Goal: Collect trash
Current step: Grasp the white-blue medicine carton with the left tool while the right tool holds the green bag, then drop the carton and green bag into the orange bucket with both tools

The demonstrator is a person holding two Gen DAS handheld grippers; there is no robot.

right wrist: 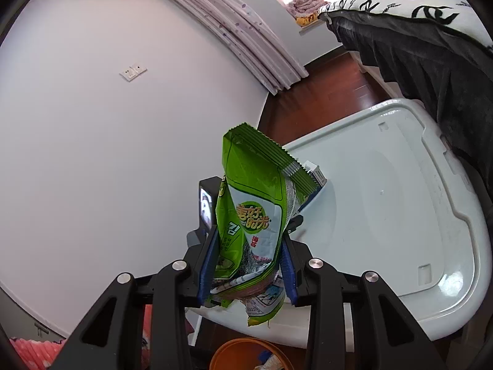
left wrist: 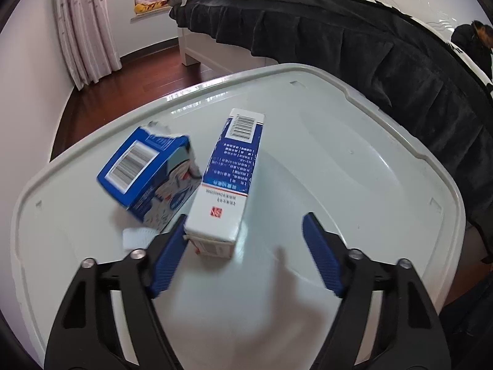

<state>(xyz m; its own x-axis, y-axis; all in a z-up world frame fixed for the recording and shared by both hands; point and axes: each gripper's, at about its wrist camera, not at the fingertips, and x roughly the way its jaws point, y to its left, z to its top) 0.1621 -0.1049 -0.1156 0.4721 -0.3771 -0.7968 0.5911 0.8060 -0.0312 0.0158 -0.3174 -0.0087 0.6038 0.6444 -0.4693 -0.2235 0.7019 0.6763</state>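
1. Left wrist view: the left gripper (left wrist: 245, 231) hangs low over a pale grey plastic lid (left wrist: 354, 166), its blue pads spread wide and gripping nothing.
2. A long white and blue box (left wrist: 226, 182) lies flat on the lid, with its barcode end pointing toward the far edge and its near end between the fingers. That near end touches the left pad (left wrist: 168, 260); the right pad stands well clear of it.
3. A blue carton (left wrist: 148, 175) with a torn top lies tilted just left of the long box, toward the lid's left edge. It appears to touch the box along one side, though the carton is blurred.
4. A small white scrap (left wrist: 137, 237) lies on the lid in front of the carton, just beside the left pad.
5. A bed with a dark skirt (left wrist: 385, 55) stands past the lid's far and right edges, and a curtain (left wrist: 83, 27) hangs at the left.
6. Right wrist view: the right gripper (right wrist: 246, 262) is closed narrow on a green snack bag (right wrist: 255, 212), pinching its lower half from both sides.
7. The bag stands upright between the pads, with its crimped top up and its crumpled bottom hanging below them. It is lifted off the lid, by the near left corner.
8. An orange bin (right wrist: 243, 354) sits below the bag at the bottom of the view, partly hidden by the gripper.
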